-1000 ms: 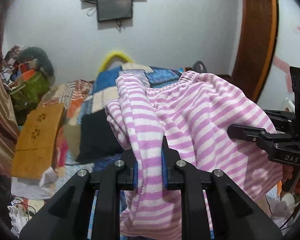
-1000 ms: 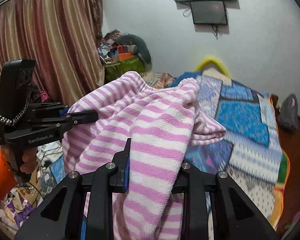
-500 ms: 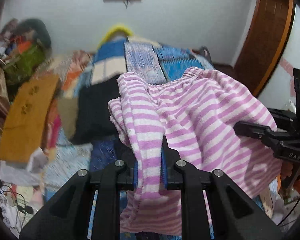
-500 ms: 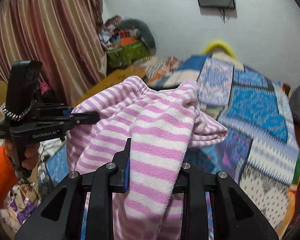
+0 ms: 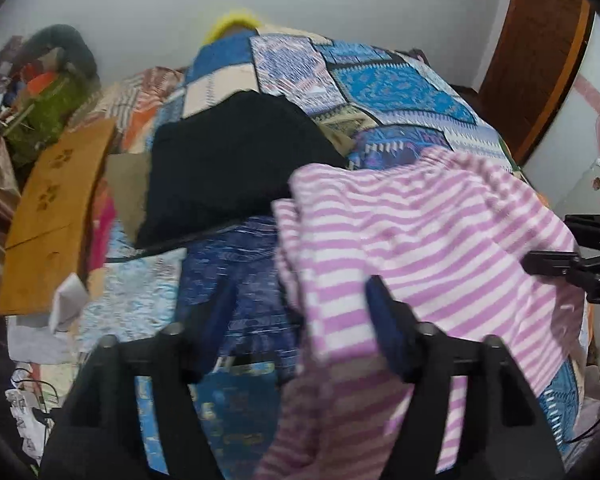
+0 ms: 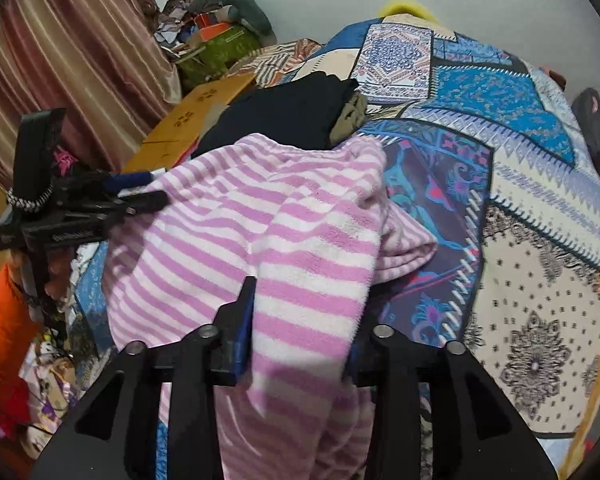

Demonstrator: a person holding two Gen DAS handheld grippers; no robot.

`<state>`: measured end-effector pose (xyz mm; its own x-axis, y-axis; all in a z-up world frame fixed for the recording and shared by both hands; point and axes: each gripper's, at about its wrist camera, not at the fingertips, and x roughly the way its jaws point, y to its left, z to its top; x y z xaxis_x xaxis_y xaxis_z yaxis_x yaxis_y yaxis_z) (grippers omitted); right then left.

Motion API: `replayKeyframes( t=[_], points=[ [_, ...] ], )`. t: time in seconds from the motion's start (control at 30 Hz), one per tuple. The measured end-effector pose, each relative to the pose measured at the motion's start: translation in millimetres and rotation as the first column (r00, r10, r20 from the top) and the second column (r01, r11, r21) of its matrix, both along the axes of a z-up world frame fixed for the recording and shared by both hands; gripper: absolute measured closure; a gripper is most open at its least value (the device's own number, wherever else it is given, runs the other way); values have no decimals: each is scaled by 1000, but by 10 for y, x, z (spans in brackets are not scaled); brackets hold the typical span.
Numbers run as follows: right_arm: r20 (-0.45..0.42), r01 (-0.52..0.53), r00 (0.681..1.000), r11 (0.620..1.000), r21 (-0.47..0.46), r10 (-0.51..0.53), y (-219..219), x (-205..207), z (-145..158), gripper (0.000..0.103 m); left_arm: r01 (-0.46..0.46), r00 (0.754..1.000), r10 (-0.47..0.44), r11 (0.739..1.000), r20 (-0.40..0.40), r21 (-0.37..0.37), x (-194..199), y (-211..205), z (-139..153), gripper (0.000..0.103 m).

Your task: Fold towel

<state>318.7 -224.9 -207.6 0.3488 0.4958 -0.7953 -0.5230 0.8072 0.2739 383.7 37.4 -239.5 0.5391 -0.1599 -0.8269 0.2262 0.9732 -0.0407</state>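
Bedroom, white wall at far side. Bed (image 6: 540, 240): patchwork cover in blue, white and purple, fills most of view. Towel (image 6: 292, 232): pink and white stripes, bunched at near edge of bed, draped over both tools. Black garment (image 5: 228, 176): folded, lying beyond towel on bed. Brown board (image 5: 56, 216): far left, beside bed. Left gripper (image 5: 300, 304): jaws spread wide, just been opening, towel lying loosely between them. Right gripper (image 6: 300, 304): jaws partly spread, just been opening, towel between them, no longer pinched.
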Motion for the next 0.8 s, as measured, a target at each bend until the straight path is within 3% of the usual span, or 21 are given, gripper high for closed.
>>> replayKeyframes(
  t=[0.07, 0.13, 0.4, 0.53, 0.73, 0.8],
  points=[
    [20, 13, 1000, 999, -39, -13, -16, -32, 33, 45, -7, 1000, 7, 1000, -7, -11, -50, 98, 8, 18],
    [26, 23, 999, 998, -52, -22, -58, -52, 13, 40, -19, 1000, 18, 999, -24, -30, -98, 147, -33, 11],
    [-97, 44, 994, 999, -25, -46, -119, -20, -376, 32, -5, 981, -26, 988, -194, -157, -153, 16, -575, 9],
    [-132, 28, 991, 999, 26, -24, -115, 59, -457, 27, 3, 975, -46, 981, -219, -193, -52, -99, -679, 9],
    [-151, -19, 988, 999, 49, 27, 25, 199, -517, 30, 21, 965, -88, 965, -247, -261, 162, -226, -710, 20],
    [-148, -34, 988, 997, 74, 45, 68, 226, -523, 49, 44, 967, -106, 965, -231, -258, 180, -280, -661, 31]
  ],
)
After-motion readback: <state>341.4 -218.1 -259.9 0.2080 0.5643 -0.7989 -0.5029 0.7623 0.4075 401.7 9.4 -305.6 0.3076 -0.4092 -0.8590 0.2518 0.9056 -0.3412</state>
